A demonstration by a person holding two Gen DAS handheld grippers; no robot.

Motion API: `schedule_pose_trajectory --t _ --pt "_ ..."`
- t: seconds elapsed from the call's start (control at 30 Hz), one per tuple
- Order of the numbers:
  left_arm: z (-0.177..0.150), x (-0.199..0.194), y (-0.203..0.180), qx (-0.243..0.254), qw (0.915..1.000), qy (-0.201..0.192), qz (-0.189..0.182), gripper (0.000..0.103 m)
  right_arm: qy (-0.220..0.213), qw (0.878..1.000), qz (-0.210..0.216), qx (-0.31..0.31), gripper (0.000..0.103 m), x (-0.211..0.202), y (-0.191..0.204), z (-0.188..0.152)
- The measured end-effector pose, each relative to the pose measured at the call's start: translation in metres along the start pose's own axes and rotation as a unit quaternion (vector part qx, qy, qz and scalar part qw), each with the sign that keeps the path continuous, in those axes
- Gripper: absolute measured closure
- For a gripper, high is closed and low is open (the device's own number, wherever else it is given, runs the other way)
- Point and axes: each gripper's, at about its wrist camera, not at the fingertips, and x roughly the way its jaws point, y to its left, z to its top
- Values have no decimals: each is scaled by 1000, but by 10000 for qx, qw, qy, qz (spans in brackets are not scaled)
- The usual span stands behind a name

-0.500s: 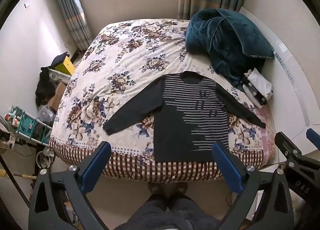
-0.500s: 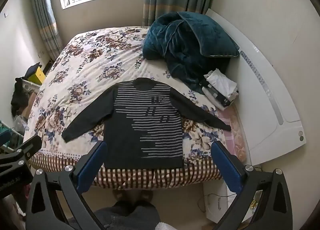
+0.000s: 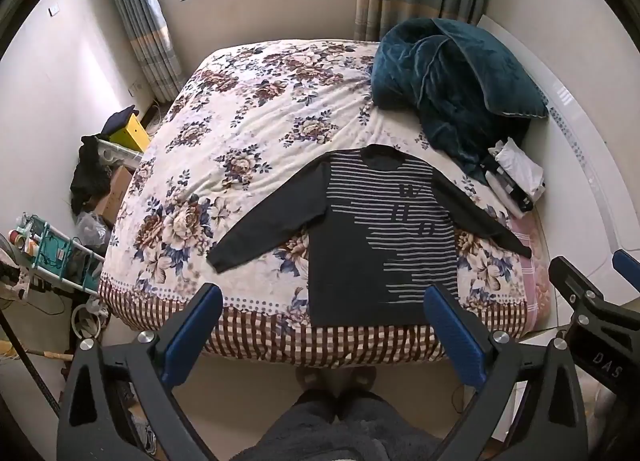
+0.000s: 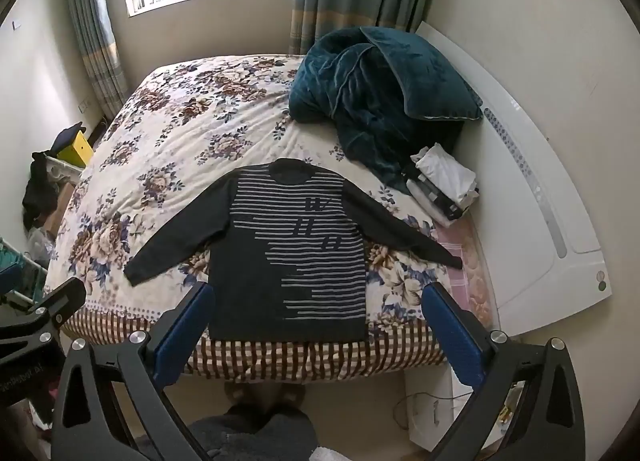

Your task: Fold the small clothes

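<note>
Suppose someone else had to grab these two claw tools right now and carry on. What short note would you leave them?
Left claw: wide open, empty, held above the floor at the foot of the bed.
Right claw: wide open, empty, held alongside it.
The dark striped sweater lies flat on the flowered bedspread, front up, both sleeves spread, hem at the near edge.
Done: sweater laid out.
Left: all the folding, probably sleeves in first, then the body.
</note>
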Motion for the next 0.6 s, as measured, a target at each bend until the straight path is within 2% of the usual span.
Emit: schedule_pose_trajectory --t 0.6 --pt "6 -5 6 -56 10000 -75 -30 0 -52 10000 -5 -17 0 -2 5 3"
